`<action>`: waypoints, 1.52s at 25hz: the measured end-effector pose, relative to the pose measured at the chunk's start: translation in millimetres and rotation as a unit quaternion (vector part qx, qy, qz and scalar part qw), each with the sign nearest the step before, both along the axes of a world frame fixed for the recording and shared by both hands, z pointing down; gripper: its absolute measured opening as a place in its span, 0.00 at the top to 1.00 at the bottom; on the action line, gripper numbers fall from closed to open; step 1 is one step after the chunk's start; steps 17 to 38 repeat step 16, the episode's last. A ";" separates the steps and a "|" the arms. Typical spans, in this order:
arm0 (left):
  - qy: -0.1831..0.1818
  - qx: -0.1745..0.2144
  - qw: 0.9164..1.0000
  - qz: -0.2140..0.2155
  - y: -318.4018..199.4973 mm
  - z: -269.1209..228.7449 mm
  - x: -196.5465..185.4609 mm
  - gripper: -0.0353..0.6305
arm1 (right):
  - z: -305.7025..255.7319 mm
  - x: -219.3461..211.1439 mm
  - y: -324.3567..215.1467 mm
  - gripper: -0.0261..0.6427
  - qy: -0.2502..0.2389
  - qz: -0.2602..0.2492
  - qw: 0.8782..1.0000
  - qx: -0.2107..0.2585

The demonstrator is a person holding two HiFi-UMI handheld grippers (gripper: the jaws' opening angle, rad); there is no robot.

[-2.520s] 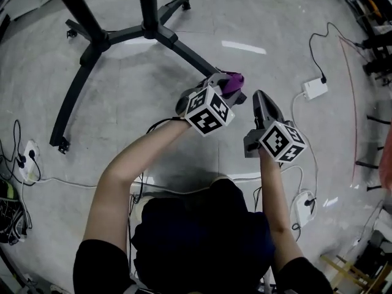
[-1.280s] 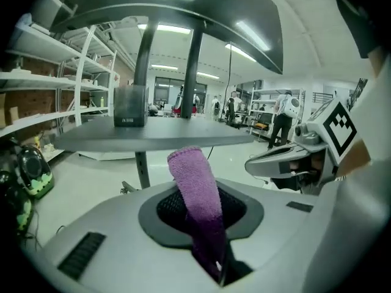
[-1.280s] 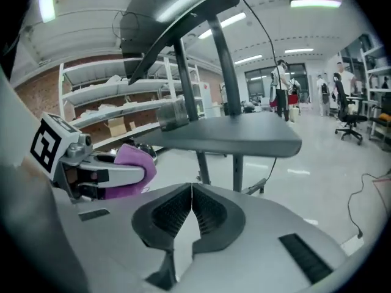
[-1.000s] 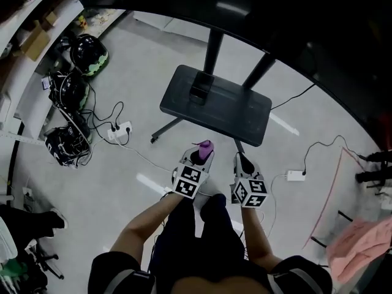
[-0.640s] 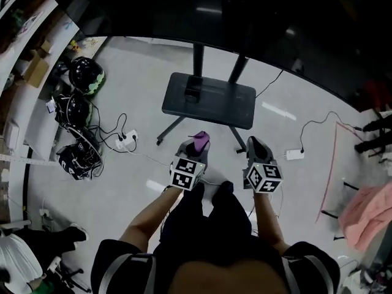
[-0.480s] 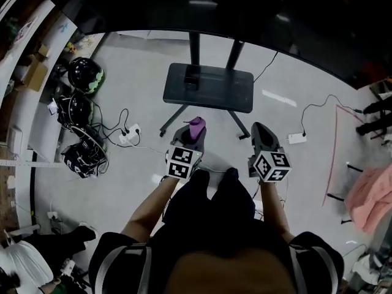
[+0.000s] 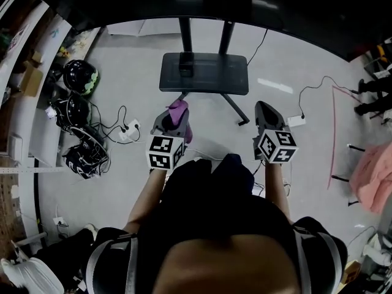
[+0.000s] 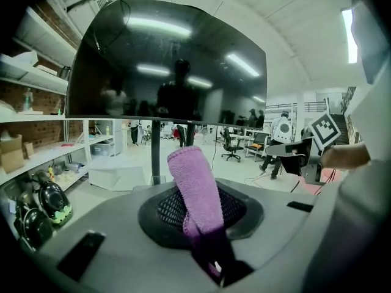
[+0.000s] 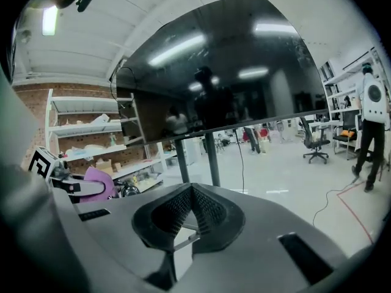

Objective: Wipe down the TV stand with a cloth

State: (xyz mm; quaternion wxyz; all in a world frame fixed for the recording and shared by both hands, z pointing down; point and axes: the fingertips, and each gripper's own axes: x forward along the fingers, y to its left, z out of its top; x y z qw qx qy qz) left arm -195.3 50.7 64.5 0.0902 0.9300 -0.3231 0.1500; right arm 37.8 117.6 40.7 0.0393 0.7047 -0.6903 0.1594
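Your left gripper point(image 7: 173, 116) is pinching the purple cloth point(image 8: 194, 191), which sticks up and forward out of its jaws. Your right gripper point(image 7: 264, 109) has its jaws pressed together with nothing between them. Both hang above the floor point(image 7: 122, 60), well apart from each other. The TV stand point(image 7: 205, 73) is farther ahead, its dark shelf on twin posts under the black screen point(image 8: 171, 60). Helmets point(image 7: 79, 76) lie at the far left.

Left gripper point(image 7: 171, 120) holds purple cloth point(image 7: 179, 108); TV stand shelf point(image 7: 211, 74) ahead.
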 end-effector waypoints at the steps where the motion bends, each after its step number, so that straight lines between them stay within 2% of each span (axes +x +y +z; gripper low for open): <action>1: 0.004 0.002 1.000 -0.001 0.0 -3.5 -2.3 0.82 | -2.1 0.3 -2.3 0.93 0.000 -0.004 1.000 0.004; 8: 0.046 0.028 0.998 -0.011 -4.3 -29.0 -21.6 0.82 | -10.5 -20.7 -21.2 0.93 -0.003 -0.033 0.999 0.021; 16: 0.077 0.029 0.997 -0.009 -8.9 -41.9 -36.7 0.82 | -11.2 -80.8 -52.6 0.93 0.001 -0.104 0.994 0.029; 38: 0.077 0.029 0.997 -0.009 -8.9 -41.9 -36.7 0.82 | -11.2 -80.8 -52.6 0.93 0.001 -0.104 0.994 0.029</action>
